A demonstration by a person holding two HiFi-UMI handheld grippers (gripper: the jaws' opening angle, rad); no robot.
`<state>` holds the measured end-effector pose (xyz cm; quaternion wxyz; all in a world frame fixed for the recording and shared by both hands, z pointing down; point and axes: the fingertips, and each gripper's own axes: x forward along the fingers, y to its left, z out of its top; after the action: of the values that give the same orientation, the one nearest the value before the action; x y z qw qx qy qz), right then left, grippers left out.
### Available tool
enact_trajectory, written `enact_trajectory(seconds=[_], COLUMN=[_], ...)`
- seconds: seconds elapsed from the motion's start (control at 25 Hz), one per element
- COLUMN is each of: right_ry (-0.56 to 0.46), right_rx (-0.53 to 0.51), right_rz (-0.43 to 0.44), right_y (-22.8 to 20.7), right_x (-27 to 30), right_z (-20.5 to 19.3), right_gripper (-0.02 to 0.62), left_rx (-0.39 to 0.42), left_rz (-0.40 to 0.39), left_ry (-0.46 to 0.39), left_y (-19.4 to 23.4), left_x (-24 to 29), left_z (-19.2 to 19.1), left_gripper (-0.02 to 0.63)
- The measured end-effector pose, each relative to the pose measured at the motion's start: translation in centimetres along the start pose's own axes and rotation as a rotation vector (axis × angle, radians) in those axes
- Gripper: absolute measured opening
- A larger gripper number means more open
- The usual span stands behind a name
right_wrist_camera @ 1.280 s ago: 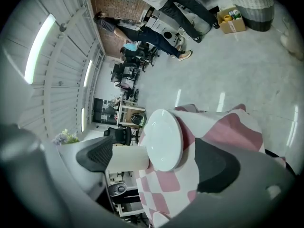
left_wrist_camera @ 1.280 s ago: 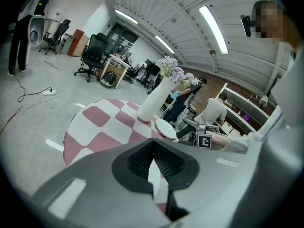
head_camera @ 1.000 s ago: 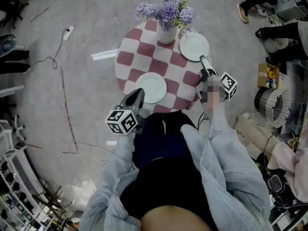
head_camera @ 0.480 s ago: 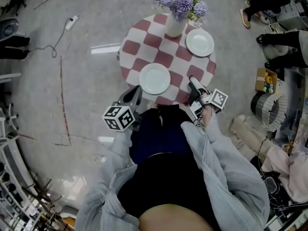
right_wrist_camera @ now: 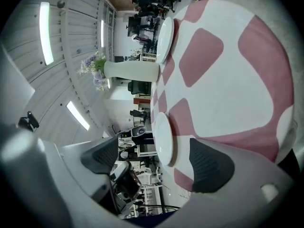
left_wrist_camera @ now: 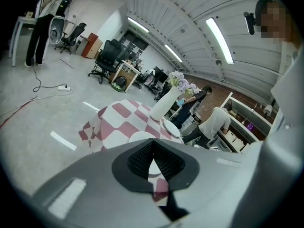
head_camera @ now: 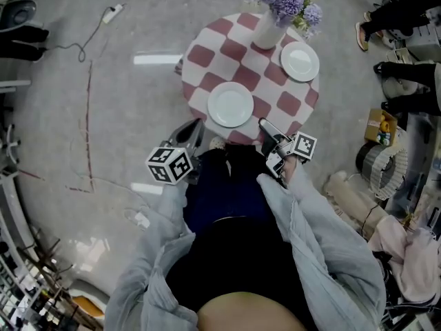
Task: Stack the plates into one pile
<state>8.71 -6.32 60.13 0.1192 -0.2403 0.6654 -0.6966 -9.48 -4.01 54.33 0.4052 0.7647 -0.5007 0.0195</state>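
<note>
The round table (head_camera: 207, 54) is checked red and white; two white plates lie on it, well apart, not yet in one pile. The near plate (head_camera: 231, 105) sits on the person's side of the table; the far plate (head_camera: 300, 61) is by the far edge, just beside a white vase (head_camera: 269, 27) with purple flowers (head_camera: 289, 2). The left tongs (left_wrist_camera: 152, 148) are closed, pad against pad, with nothing held; in the head view they hang near the table's edge and point toward the near plate. The right tongs (right_wrist_camera: 154, 151) are wide open and hold nothing; they are turned on their side at the table's edge; the near plate shows in the gap between the pads, a bit ahead, and touches neither pad.
</note>
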Motion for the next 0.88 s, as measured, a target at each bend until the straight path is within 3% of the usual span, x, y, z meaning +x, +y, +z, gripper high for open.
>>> enact_trajectory(seconds=[0.32,0.44,0.52,0.68,0.88], right_ry=[0.078,0.108,0.121,0.125,0.099], right_rx=[0.017,0.014,0.002,-0.022,-0.013], right_rz=[0.033,0.006,-0.063,-0.272,-0.425], right_y=[0.4,0.2,-0.5,-2.6,-4.7], right_x=[2.6,4.2,5.2,5.6,5.0], right_z=[0.0,0.4,0.6,0.3,0.6], right_gripper=[0.432,0.422,0.402,0.245,0.076], left_rx=[-0.058,-0.092,-0.114,-0.131,-0.134], left_rz=[0.091,0.118,0.133,0.155,0.168], left_ry=[-0.050,-0.081,-0.108,-0.140,-0.148], left_y=[1.6,1.9,2.0,1.8,1.9], left_x=[-2.4,-3.1,-3.4,-3.8,-4.2], left_z=[-0.7,-0.7,-0.6,-0.6,-0.8], left_gripper=[0.011,0.011,0.011,0.011,0.011])
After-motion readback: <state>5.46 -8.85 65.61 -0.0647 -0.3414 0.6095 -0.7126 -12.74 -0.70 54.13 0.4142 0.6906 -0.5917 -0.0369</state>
